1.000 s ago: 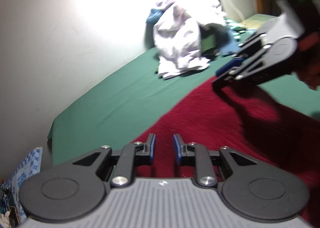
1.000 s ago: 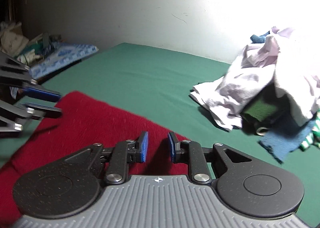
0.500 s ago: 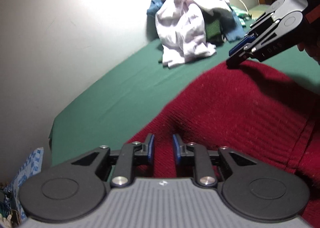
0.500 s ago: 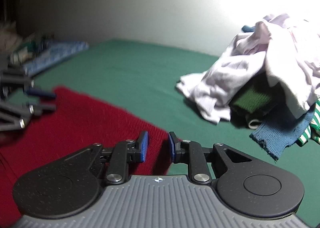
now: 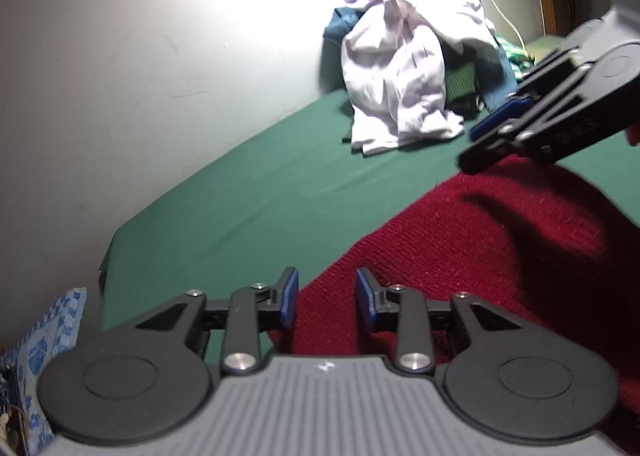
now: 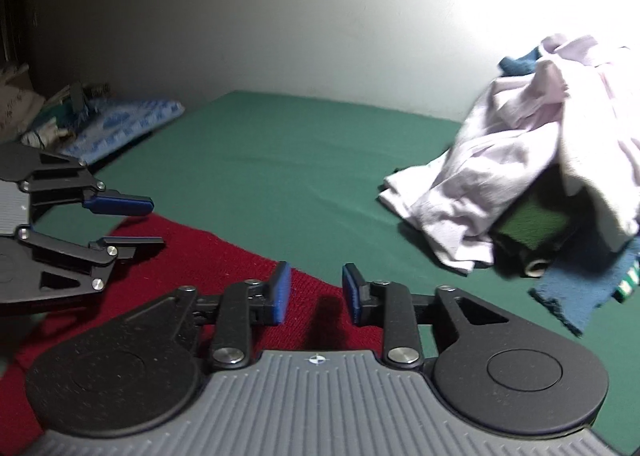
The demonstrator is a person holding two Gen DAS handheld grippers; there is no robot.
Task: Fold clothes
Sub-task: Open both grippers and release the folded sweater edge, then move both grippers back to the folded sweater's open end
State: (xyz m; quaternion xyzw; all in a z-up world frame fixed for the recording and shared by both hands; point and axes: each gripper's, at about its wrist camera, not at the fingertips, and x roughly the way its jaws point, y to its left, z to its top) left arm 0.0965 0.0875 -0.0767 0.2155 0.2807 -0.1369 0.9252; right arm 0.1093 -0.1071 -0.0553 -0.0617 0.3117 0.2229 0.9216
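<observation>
Left wrist: both tongs [image 5: 327, 304] now parted over sweater [image 5: 500, 248].

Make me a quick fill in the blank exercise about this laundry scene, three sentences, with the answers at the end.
1. Both grippers hover over a knitted garment coloured ____.
2. The jaws of the left gripper and the right gripper are both ____.
3. The heap of clothes lies on a sheet coloured ____.

Answers: red; open; green
</observation>
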